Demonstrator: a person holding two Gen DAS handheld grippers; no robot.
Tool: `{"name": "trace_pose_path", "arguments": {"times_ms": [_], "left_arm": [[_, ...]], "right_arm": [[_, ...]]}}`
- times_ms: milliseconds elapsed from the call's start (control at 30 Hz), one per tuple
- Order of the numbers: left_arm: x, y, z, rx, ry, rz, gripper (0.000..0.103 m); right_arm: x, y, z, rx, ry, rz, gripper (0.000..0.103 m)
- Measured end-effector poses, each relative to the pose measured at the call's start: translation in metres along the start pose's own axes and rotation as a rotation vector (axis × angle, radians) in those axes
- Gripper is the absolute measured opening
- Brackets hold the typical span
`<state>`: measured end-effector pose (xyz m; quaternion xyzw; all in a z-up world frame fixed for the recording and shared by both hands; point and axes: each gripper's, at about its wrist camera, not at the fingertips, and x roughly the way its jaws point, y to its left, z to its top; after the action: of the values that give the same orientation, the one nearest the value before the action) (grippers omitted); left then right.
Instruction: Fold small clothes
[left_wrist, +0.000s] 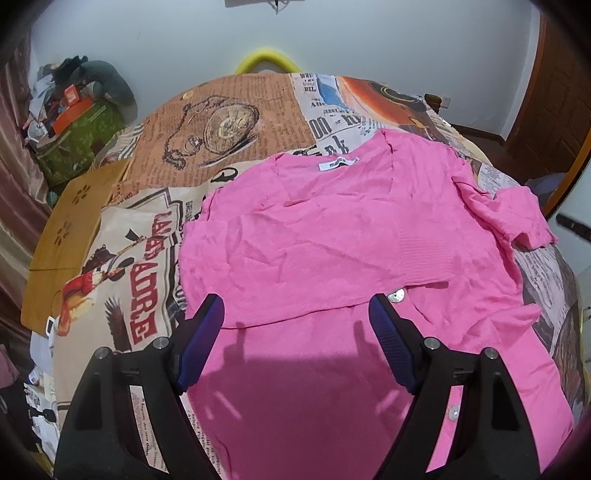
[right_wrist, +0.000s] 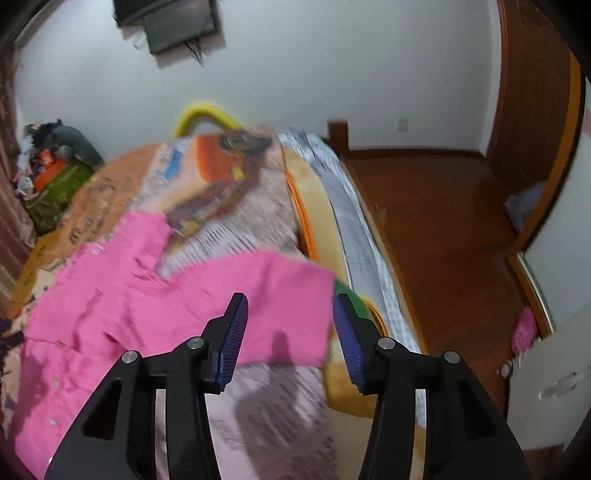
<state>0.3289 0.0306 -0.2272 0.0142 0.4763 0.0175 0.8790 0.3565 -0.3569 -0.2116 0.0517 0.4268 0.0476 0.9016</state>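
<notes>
Pink cardigan (left_wrist: 332, 229) lying partly folded on printed bedspread (left_wrist: 229, 125); sleeve (right_wrist: 280, 295) trailing toward three o'clock, seemingly flat. Left gripper (left_wrist: 295, 314) and right gripper (right_wrist: 290, 321) hovering released, grasping nothing.

A pink buttoned cardigan (left_wrist: 332, 229) lies spread on the newspaper-print bed cover (left_wrist: 229, 125), one side folded inward, label showing at the collar.

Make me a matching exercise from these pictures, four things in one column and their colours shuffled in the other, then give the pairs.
Things:
1. cardigan
2. pads of the left hand-held gripper
3. curved tube behind the bed
4. floor

Colours:
A. yellow
B. brown
C. pink
D. blue

Pairs: 1-C, 2-D, 3-A, 4-B
</notes>
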Motion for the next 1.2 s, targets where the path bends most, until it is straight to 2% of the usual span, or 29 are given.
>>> {"name": "trace_pose_path", "arguments": {"times_ms": [100,133,200,267,433,633,733,800,833,867,967,1100,1167,1200], "left_arm": [[0.009,-0.002,0.0,-0.008,0.02,-0.006,0.08],[0.011,-0.003,0.001,-0.008,0.024,-0.006,0.08],[0.015,-0.007,0.001,-0.006,0.033,-0.003,0.08],[0.018,-0.011,0.001,0.001,0.038,-0.001,0.08],[0.017,-0.021,0.002,0.023,0.033,-0.001,0.08],[0.006,-0.022,0.002,0.026,0.01,-0.006,0.08],[0.001,-0.018,0.001,0.014,0.001,-0.02,0.08],[-0.002,-0.016,0.001,0.011,-0.002,-0.027,0.08],[-0.002,-0.016,0.0,0.01,-0.003,-0.027,0.08],[-0.002,-0.015,0.0,0.011,-0.003,-0.025,0.08],[0.001,-0.013,0.0,0.007,0.003,-0.019,0.08],[0.008,-0.011,0.001,-0.01,0.016,-0.019,0.08],[0.012,-0.011,0.001,-0.016,0.022,-0.023,0.08],[0.013,-0.011,0.002,-0.02,0.025,-0.026,0.08]], "right_arm": [[0.02,-0.012,-0.007,0.042,0.06,0.032,0.044],[0.025,-0.014,-0.008,0.052,0.072,0.047,0.041],[0.035,-0.014,-0.01,0.061,0.091,0.076,0.031],[0.037,-0.012,-0.011,0.057,0.086,0.083,0.009],[0.029,-0.009,-0.009,0.03,0.03,0.042,0.003],[0.005,-0.008,0.004,-0.003,-0.034,0.042,0.002],[0.004,-0.013,0.011,0.025,-0.016,0.043,0.004],[0.013,-0.017,0.012,0.045,0.021,0.038,0.018],[0.017,-0.019,0.011,0.046,0.03,0.031,0.031],[0.022,-0.019,0.011,0.042,0.034,0.022,0.037],[0.041,-0.019,0.012,0.027,0.078,0.009,0.037],[0.058,-0.023,0.011,0.064,0.11,0.059,0.036],[0.061,-0.024,0.009,0.081,0.118,0.109,0.018],[0.062,-0.022,0.009,0.08,0.123,0.121,0.015]]}}
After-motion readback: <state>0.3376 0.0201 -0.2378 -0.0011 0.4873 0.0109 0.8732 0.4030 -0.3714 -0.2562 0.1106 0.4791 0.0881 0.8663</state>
